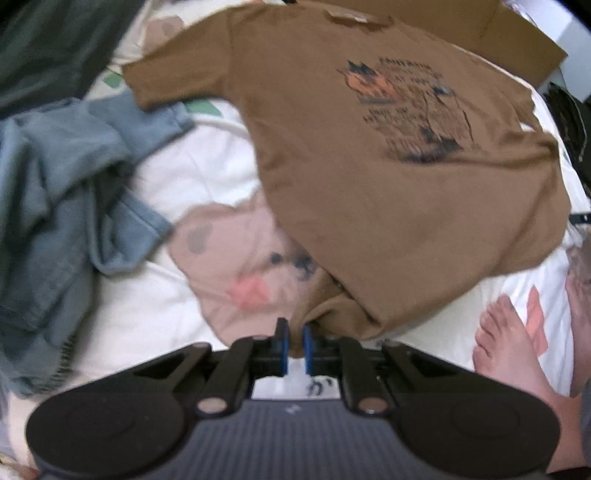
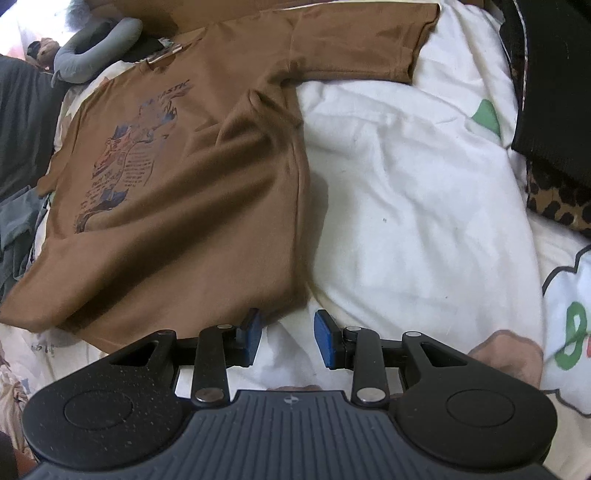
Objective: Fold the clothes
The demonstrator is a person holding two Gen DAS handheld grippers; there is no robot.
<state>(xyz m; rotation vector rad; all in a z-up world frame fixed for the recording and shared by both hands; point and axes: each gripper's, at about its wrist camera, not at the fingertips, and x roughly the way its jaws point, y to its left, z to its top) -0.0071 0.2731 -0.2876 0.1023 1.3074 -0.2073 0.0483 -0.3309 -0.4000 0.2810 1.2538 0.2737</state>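
Observation:
A brown T-shirt (image 1: pixel 369 184) with a dark and orange print lies spread on a white printed duvet (image 1: pixel 192 177). My left gripper (image 1: pixel 295 341) is shut on the shirt's near bottom corner; the cloth bunches between the blue pads and lifts off the bed. In the right wrist view the same brown T-shirt (image 2: pixel 184 184) lies flat at the left, one sleeve stretching toward the top. My right gripper (image 2: pixel 288 338) stands open just above the duvet (image 2: pixel 406 184), beside the shirt's other bottom corner. Only bedding shows between its pads, and its left pad (image 2: pixel 253 338) sits at the hem.
A crumpled blue denim garment (image 1: pixel 55 184) lies left of the shirt. A person's bare feet (image 1: pixel 509 339) rest on the bed at the right. A cardboard box (image 1: pixel 498 29) stands beyond the collar. Black cloth (image 2: pixel 554 92) and leopard-print fabric (image 2: pixel 554 203) lie at the right edge.

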